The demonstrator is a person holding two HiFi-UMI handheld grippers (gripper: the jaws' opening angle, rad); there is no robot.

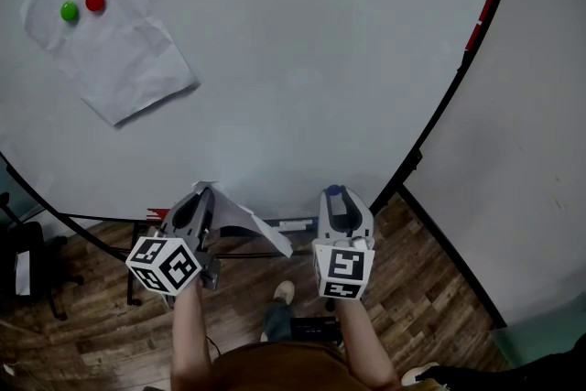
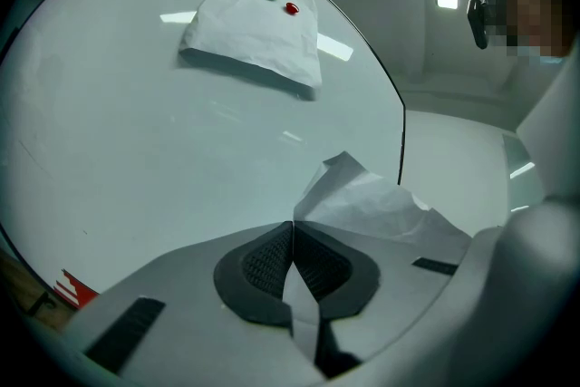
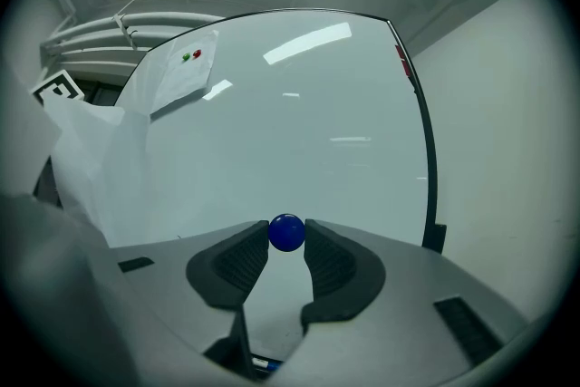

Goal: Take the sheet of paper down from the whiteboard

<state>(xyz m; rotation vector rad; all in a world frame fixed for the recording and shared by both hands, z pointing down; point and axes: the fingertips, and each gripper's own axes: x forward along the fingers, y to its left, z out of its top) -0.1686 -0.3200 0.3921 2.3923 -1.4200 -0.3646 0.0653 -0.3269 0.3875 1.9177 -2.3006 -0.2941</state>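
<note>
A crumpled white sheet hangs from my left gripper, which is shut on its edge just in front of the whiteboard. In the left gripper view the sheet runs out between the closed pads. A second sheet stays on the board at upper left, pinned by a green magnet and a red magnet. My right gripper is beside the left one, its jaws closed on a small blue magnet right at the tips.
The board's black frame curves down the right side, with red markers clipped near it. A white wall lies beyond. Below are a wooden floor, a black chair at left and the person's shoe.
</note>
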